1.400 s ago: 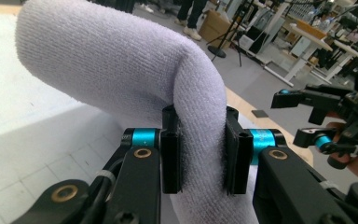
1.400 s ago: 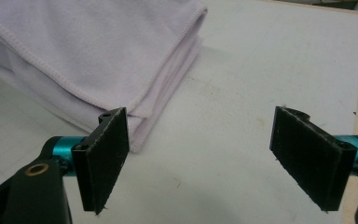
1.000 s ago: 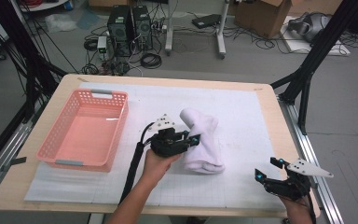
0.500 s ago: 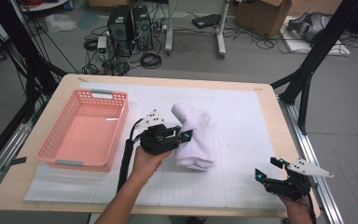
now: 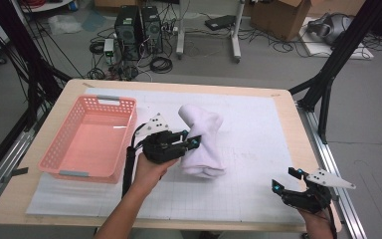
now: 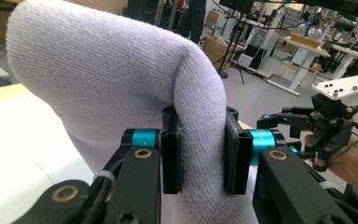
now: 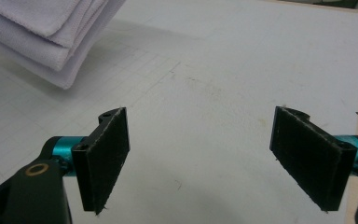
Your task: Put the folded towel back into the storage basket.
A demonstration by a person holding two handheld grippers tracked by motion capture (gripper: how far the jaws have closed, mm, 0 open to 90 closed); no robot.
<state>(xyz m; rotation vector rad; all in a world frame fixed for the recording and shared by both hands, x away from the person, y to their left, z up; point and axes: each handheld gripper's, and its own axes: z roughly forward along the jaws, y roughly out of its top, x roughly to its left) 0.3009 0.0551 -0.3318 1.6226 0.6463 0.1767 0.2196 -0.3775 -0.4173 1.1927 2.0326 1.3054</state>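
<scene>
A folded white towel (image 5: 202, 141) hangs lifted over the middle of the white mat, its lower end near the mat. My left gripper (image 5: 191, 141) is shut on its left side; in the left gripper view the black pads (image 6: 170, 156) pinch a thick fold of the towel (image 6: 121, 79). The towel's folded edge (image 7: 46, 37) hangs at the top left of the right gripper view. My right gripper (image 5: 284, 180) stays near the table's front right edge, open, with bare mat between its pads (image 7: 107, 154). The right gripper (image 6: 284, 123) also appears far off in the left gripper view.
An empty pink basket (image 5: 64, 149) stands on the left of the table. The white gridded mat (image 5: 258, 134) covers most of the wooden tabletop (image 5: 288, 119). Black frame legs, cables, computers and boxes stand on the floor behind.
My left gripper has carried the towel leftward toward the basket and a little higher. The right gripper has kept still.
</scene>
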